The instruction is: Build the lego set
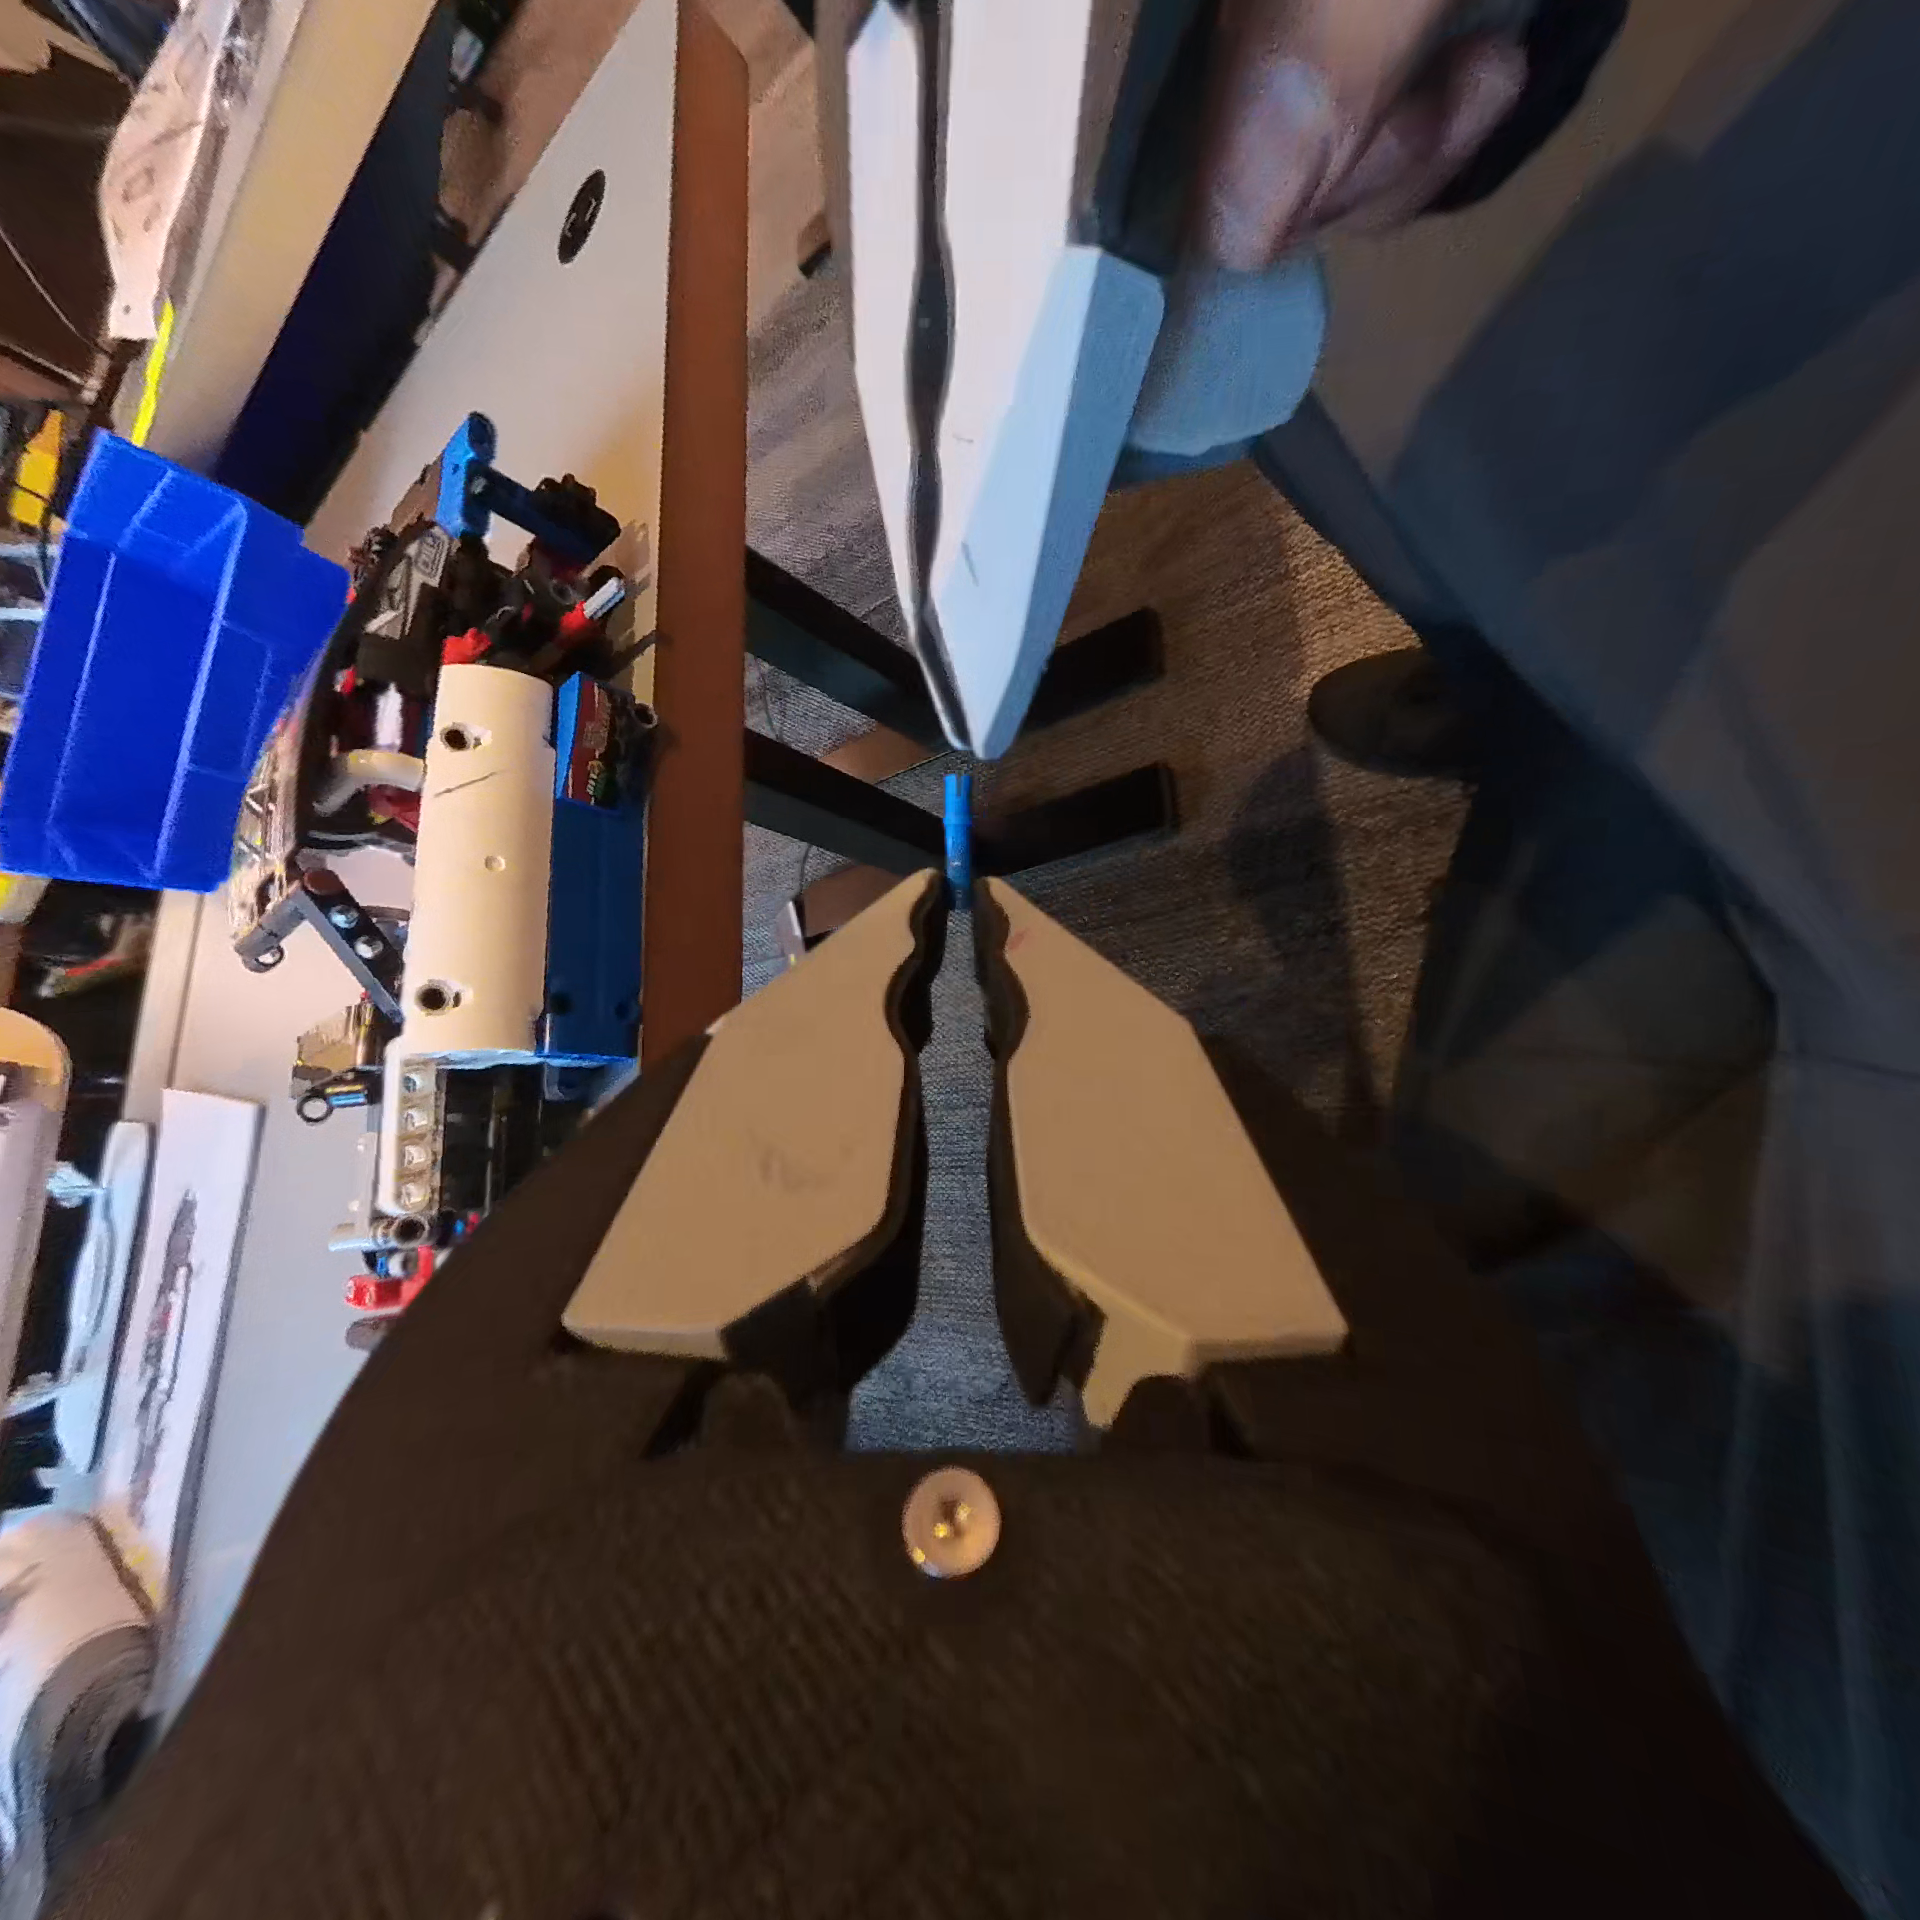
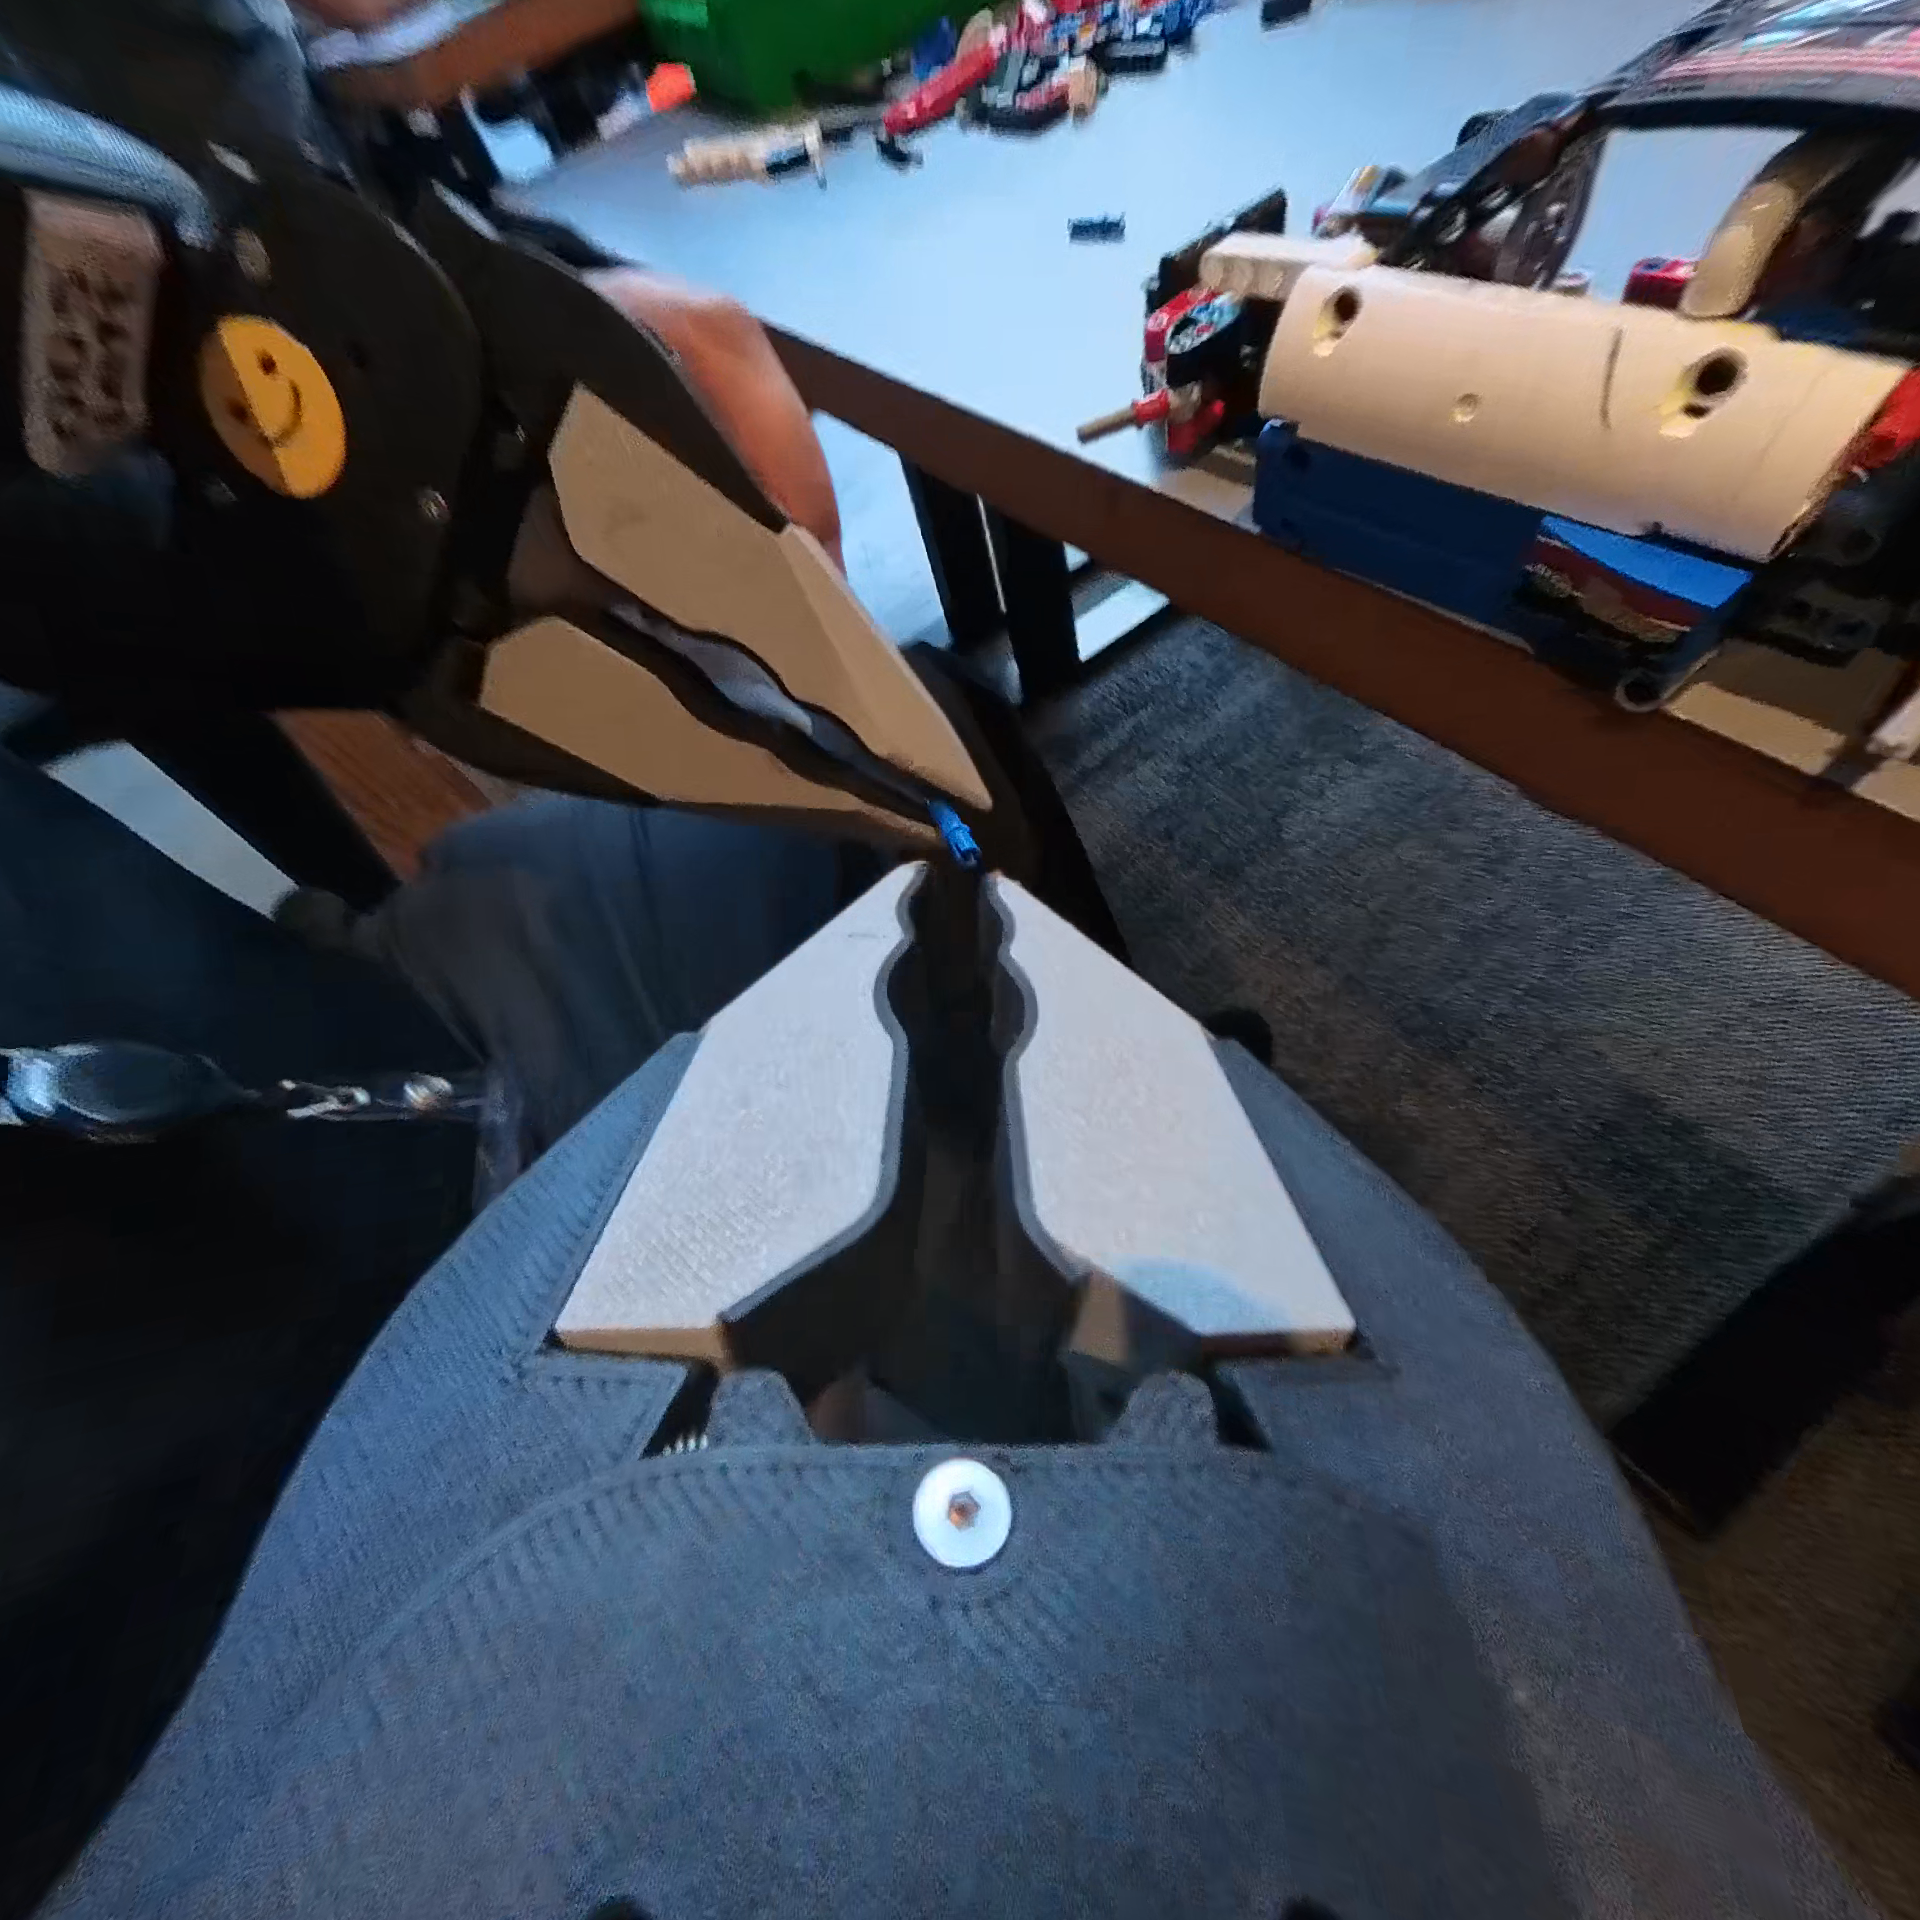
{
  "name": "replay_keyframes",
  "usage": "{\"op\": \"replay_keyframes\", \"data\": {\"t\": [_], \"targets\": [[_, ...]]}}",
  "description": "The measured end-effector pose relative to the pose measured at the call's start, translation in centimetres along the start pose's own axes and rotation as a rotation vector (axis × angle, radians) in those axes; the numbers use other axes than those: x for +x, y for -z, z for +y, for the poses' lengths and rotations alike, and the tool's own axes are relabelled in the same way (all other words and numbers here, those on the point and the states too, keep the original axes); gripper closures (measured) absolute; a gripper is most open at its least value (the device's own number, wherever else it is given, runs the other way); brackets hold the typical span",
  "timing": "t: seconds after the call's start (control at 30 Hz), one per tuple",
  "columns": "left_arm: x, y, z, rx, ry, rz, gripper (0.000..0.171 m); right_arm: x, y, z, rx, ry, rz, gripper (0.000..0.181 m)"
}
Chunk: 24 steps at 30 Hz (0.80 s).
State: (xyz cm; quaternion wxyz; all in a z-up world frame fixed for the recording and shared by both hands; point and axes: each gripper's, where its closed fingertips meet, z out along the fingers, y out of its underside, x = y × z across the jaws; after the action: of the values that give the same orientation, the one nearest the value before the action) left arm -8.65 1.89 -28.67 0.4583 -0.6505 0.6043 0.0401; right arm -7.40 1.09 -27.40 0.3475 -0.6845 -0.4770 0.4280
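My left gripper (image 1: 961, 883) is shut on a small blue Lego pin (image 1: 957, 831), which sticks out past its fingertips. It also shows at the upper left of the right wrist view (image 2: 940, 805) with the pin (image 2: 956, 831). My right gripper (image 2: 954, 875) has its jaws a narrow gap apart and empty, tips just short of the pin's free end. In the left wrist view it comes down from the top (image 1: 971, 740). Both are off the table, over carpet. The part-built Lego car (image 1: 478, 862) (image 2: 1558, 416) lies on the table.
The table's brown edge (image 1: 707, 520) (image 2: 1351, 613) runs beside the grippers. A blue bin (image 1: 156, 675) and an instruction booklet (image 1: 177, 1299) are on the table. A green bin (image 2: 790, 42) and loose pieces (image 2: 1039, 73) lie far back. A hand (image 1: 1330, 135) holds the right gripper.
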Motion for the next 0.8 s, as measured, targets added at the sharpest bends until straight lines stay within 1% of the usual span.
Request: {"op": "replay_keyframes", "data": {"t": [0.13,0.3,0.47,0.63,0.8], "targets": [[0.5,-0.1,0.1,0.004,-0.058,0.007,0.169,-0.2,-0.4,0.8,-0.061,0.109,0.04,0.169],[1.3,0.0,-0.2,0.023,-0.084,0.043,0.17,-0.7,-0.9,1.3,-0.106,0.238,0.072,0.171],[2.6,0.0,0.4,0.022,-0.073,0.148,0.169,-1.0,-1.1,2.2,-0.167,0.353,0.093,0.176],[3.7,0.3,0.4,0.053,-0.063,0.232,0.169,-1.8,-1.4,3.0,-0.217,0.498,0.097,0.177],[4.9,0.4,1.2,0.033,-0.04,0.327,0.169,-2.2,-1.9,3.6,-0.251,0.558,0.092,0.176]]}}
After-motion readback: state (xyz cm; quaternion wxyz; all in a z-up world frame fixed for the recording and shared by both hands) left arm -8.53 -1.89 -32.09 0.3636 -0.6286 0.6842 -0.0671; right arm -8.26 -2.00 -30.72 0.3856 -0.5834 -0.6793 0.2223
